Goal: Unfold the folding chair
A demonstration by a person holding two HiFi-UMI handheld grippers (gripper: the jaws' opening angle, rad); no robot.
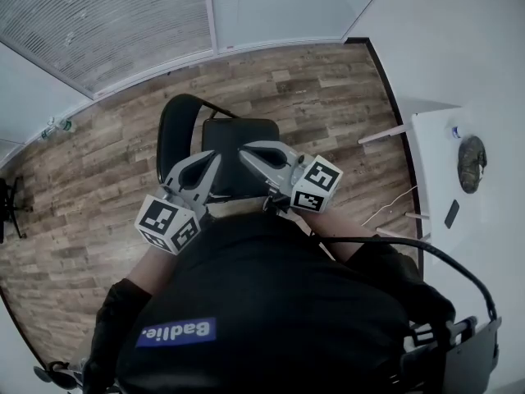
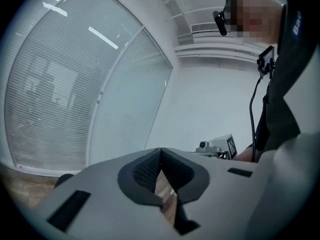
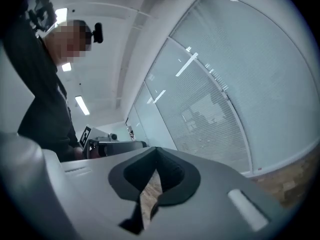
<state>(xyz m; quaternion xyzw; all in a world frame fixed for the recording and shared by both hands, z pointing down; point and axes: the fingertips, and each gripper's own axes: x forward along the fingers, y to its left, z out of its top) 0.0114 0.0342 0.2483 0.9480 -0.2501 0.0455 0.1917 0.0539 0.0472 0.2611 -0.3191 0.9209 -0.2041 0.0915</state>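
In the head view a black folding chair (image 1: 238, 131) stands on the wood floor below me, its seat flat and its curved backrest (image 1: 172, 130) to the left. Both grippers are raised in front of my chest, above the chair and apart from it. My left gripper (image 1: 212, 159) is shut with nothing in it; its dark pads (image 2: 148, 170) meet at the tip. My right gripper (image 1: 248, 151) is shut and empty too, pads (image 3: 167, 171) closed together. Each gripper view looks out level at the glass wall, and the other gripper (image 2: 220, 146) (image 3: 107, 146) shows beside it.
A white table (image 1: 447, 162) stands at the right with a dark round object (image 1: 472, 163) and a phone (image 1: 452, 213) on it. Glass walls with blinds (image 1: 107, 23) close the far side. A bottle (image 1: 57, 125) and a black stand (image 1: 8, 203) sit at the left.
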